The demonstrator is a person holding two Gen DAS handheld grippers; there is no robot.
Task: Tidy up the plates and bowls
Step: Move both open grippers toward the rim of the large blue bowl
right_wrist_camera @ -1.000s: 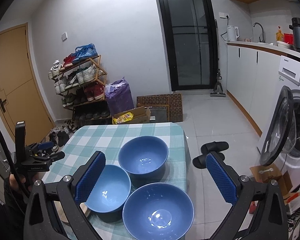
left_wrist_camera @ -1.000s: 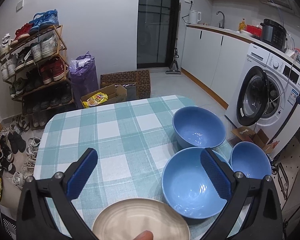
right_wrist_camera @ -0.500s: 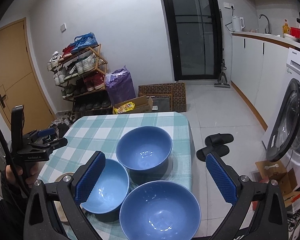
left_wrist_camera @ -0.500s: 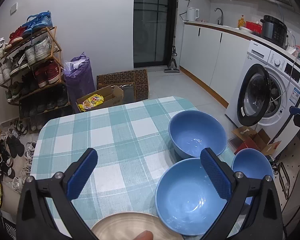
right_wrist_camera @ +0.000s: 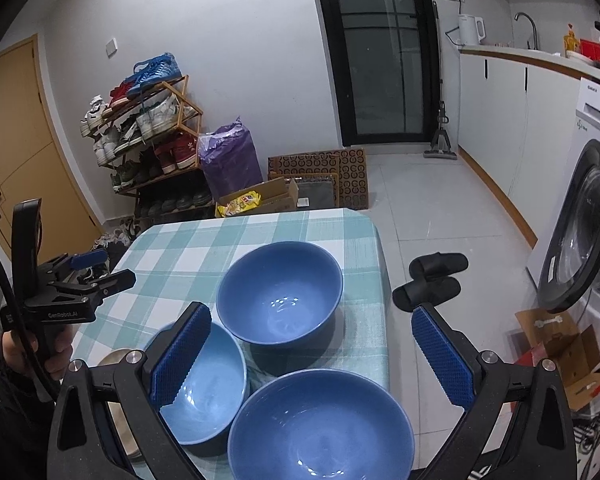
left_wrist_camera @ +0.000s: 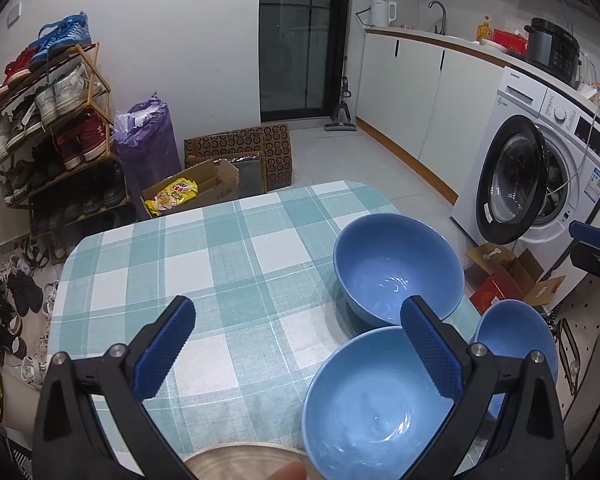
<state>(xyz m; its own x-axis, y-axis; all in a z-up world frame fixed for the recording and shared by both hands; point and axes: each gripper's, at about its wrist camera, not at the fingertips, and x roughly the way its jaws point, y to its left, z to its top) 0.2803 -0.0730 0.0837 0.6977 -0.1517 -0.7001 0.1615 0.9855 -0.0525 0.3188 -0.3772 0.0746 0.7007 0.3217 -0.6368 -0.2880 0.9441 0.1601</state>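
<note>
I am holding both tongs released and empty: right tongs (right_wrist_camera: 312, 354) hanging over the near bowl (right_wrist_camera: 320, 426) at the table (right_wrist_camera: 188, 240) edge, left tongs (left_wrist_camera: 296, 344) farther off.

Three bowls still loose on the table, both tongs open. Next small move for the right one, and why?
Probably lower the right tongs onto the rim of the nearest dark blue ceramic bowl. It sits directly beneath the open jaws, nothing is held, and the three bowls are unstacked; the far dark blue bowl looks like a natural stacking base.
</note>
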